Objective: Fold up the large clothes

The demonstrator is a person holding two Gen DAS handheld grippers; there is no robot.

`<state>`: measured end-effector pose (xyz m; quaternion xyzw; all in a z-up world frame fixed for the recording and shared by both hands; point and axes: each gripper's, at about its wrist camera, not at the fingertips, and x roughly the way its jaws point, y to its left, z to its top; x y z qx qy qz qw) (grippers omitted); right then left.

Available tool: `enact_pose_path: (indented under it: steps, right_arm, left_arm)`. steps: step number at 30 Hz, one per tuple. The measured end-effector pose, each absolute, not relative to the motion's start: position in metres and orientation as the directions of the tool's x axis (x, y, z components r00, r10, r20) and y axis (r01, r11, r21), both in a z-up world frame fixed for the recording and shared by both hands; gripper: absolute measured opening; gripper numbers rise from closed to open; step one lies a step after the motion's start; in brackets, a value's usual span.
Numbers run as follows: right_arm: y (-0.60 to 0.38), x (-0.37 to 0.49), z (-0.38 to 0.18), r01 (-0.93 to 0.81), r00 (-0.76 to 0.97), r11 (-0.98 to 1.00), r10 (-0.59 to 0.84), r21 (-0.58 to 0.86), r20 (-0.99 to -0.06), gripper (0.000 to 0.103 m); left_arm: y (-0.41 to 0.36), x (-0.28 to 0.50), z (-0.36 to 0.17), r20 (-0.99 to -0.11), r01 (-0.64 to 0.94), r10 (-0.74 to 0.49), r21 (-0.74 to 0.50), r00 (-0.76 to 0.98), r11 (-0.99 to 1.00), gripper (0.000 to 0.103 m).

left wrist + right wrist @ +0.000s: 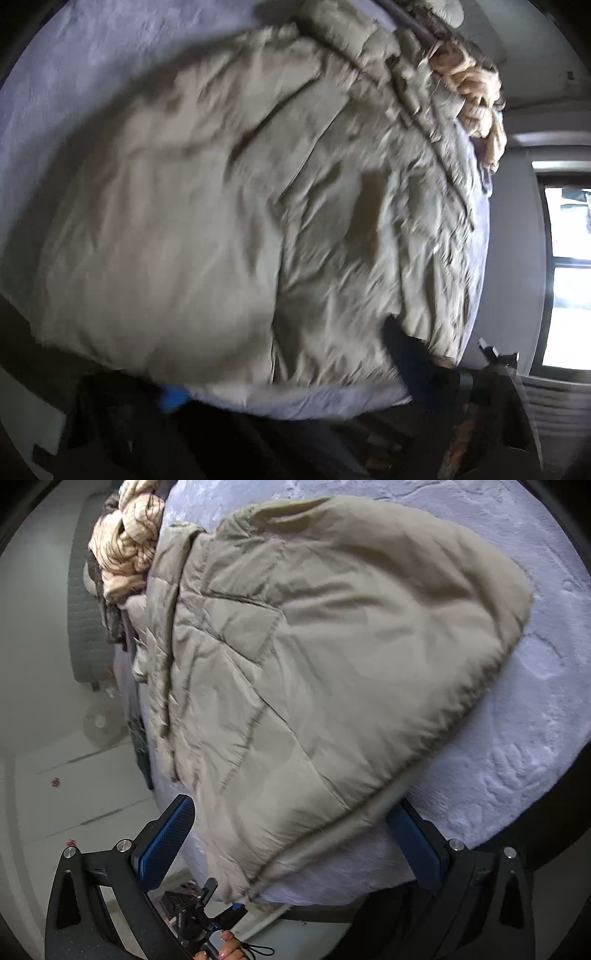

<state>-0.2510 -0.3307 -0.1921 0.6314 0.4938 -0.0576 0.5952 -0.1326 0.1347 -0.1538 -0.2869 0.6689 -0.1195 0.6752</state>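
In the right wrist view a tan puffy jacket [325, 657] lies spread over a pale fuzzy bed cover [517, 738], filling the middle, its hem reaching toward six o'clock. At eleven o'clock a cream knitted garment [125, 546] is heaped against the jacket's edge. The right claw [291, 845] stands spread wide – its blue pads [166, 842] flank the jacket's lower corner without pressing it. In the blurred left wrist view, the left claw [288, 398] straddles the jacket's near edge; whether it pinches I cannot tell.
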Motion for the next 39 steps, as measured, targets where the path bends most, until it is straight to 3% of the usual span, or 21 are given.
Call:
enact_pose_path:
  steps: [1,2,3,4,5,7,9,19,30,39]
  right_arm:
    - [-0.332,-0.251,-0.191,0.689,0.520,0.180,0.552,0.702,-0.652,0.102]
    - [-0.333,-0.250,-0.191,0.689,0.531,0.164,0.548,0.706,-0.646,0.100]
    - [-0.335,-0.249,-0.192,0.689,0.536,0.155,0.549,0.708,-0.642,0.090]
    - [-0.336,-0.248,-0.193,0.698,0.529,0.152,0.549,0.700,-0.647,0.073]
    - [-0.336,-0.248,-0.194,0.713,0.513,0.159,0.546,0.683,-0.662,0.065]
    - [-0.340,-0.251,-0.197,0.737,0.485,0.170,0.542,0.654,-0.687,0.019]
    - [-0.342,-0.253,-0.193,0.737,0.489,0.177,0.528,0.653,-0.695,0.012]
    - [-0.342,-0.213,-0.140,0.618,0.449,0.446,0.476,0.648,-0.756,0.008]
    - [-0.366,-0.104,-0.066,0.375,0.453,0.672,0.468,0.638,-0.759,0.008]
    - [-0.379,-0.005,-0.035,0.251,0.487,0.729,0.473,0.637,-0.734,0.007]
  left_arm:
    - [0.132,-0.128,-0.151,-0.849,-0.212,-0.524,-0.525,0.069,0.824,0.054]
    - [0.131,-0.125,-0.151,-0.860,-0.200,-0.507,-0.508,0.059,0.838,0.027]
    - [0.129,-0.122,-0.150,-0.868,-0.185,-0.494,-0.495,0.054,0.849,0.017]
    - [0.127,-0.119,-0.147,-0.875,-0.168,-0.479,-0.483,0.063,0.859,0.017]
    - [0.128,-0.118,-0.144,-0.881,-0.152,-0.468,-0.474,0.073,0.867,0.017]
    - [0.123,-0.116,-0.132,-0.892,-0.105,-0.440,-0.450,0.102,0.887,0.015]
    - [0.126,-0.117,-0.122,-0.896,-0.067,-0.426,-0.436,0.124,0.897,0.014]
    - [0.110,-0.094,-0.066,-0.897,0.060,-0.371,-0.368,0.240,0.928,0.014]
    - [0.078,-0.022,-0.002,-0.881,0.020,-0.277,-0.292,0.384,0.956,0.014]
    - [0.062,0.052,0.021,-0.852,0.007,-0.241,-0.269,0.464,0.963,0.014]
